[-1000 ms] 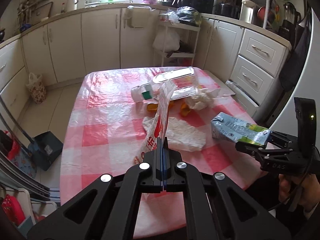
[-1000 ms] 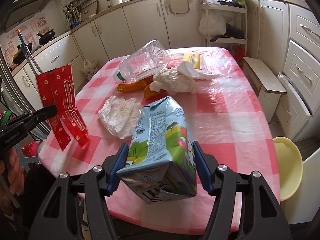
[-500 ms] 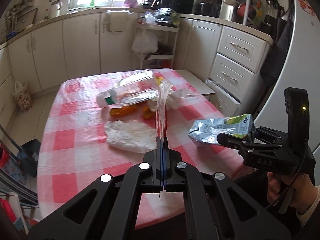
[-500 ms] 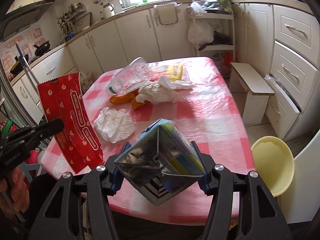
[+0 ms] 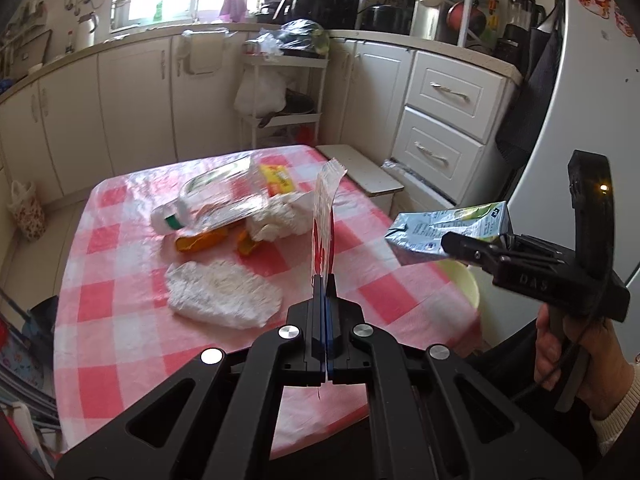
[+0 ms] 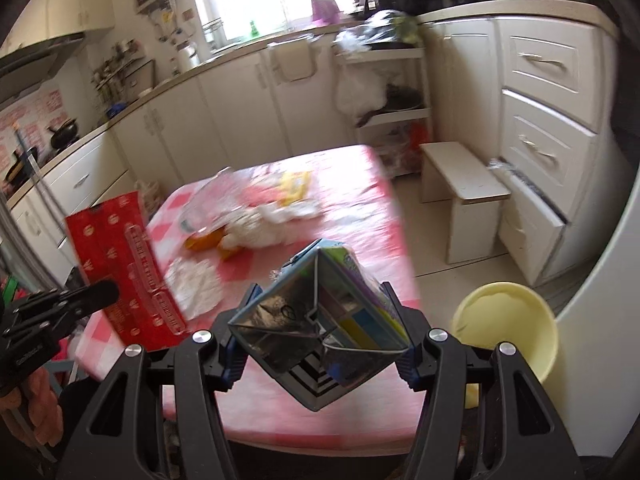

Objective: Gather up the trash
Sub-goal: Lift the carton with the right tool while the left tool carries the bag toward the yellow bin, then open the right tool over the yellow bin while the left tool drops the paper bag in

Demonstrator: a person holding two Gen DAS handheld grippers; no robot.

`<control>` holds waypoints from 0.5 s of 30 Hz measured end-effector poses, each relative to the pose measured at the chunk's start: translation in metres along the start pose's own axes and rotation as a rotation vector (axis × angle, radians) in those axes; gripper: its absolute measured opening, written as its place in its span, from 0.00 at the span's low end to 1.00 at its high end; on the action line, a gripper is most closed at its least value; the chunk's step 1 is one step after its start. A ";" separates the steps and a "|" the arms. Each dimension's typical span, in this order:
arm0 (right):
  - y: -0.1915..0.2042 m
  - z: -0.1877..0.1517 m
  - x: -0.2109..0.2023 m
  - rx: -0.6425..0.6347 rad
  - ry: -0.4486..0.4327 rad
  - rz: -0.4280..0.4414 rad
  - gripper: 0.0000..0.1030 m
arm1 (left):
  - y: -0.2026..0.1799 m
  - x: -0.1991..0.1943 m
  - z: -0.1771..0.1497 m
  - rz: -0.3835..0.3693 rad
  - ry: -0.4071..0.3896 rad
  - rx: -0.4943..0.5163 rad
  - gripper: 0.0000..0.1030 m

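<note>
My left gripper (image 5: 324, 292) is shut on a red snack wrapper (image 5: 323, 216), which stands edge-on above the pink checked table (image 5: 120, 336). The right wrist view shows the wrapper's (image 6: 120, 264) flat red face, held up by the left gripper (image 6: 94, 294). My right gripper (image 6: 319, 296) is shut on a blue drink carton (image 6: 316, 320), whose silver bottom faces the camera. From the left wrist view, the carton (image 5: 448, 220) hangs past the table's right edge in the right gripper (image 5: 452, 240). A crushed clear bottle (image 5: 216, 200), white tissues (image 5: 220, 300) and orange peel (image 5: 200, 242) lie on the table.
A pale yellow bin (image 6: 508, 332) stands on the floor to the right of the table, below the carton. A low white stool (image 6: 464, 184) sits by the drawers beyond it. A yellow packet (image 5: 278, 178) lies at the table's far side. Cabinets line the walls.
Both grippers have risen and swung right, off the table's edge toward the yellow bin. The carton has rolled so its bottom faces the right camera. The wrapper stays held.
</note>
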State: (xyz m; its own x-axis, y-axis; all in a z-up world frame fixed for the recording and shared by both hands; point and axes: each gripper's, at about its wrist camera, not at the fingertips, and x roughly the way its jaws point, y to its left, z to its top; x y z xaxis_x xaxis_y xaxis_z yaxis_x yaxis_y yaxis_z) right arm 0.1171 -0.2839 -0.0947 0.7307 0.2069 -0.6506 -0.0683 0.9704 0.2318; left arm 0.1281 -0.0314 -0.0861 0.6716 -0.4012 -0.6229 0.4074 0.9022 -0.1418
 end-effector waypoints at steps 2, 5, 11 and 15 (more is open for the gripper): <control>-0.016 0.004 -0.004 0.025 -0.007 -0.034 0.56 | -0.009 0.003 0.006 -0.026 -0.005 0.006 0.01; -0.043 0.010 -0.009 0.062 -0.009 -0.094 0.56 | -0.025 0.012 0.016 -0.067 -0.011 0.015 0.01; -0.095 0.019 -0.006 0.087 0.027 -0.227 0.56 | -0.064 0.037 0.041 -0.162 -0.021 0.038 0.02; -0.129 0.022 0.005 0.104 0.072 -0.292 0.56 | -0.090 0.058 0.056 -0.214 -0.013 0.048 0.01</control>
State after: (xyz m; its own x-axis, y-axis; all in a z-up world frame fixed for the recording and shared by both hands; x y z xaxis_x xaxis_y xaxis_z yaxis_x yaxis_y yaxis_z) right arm 0.1449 -0.4107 -0.1115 0.6591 -0.0671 -0.7490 0.2103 0.9727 0.0979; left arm 0.1652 -0.1452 -0.0666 0.5741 -0.5851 -0.5728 0.5701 0.7878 -0.2332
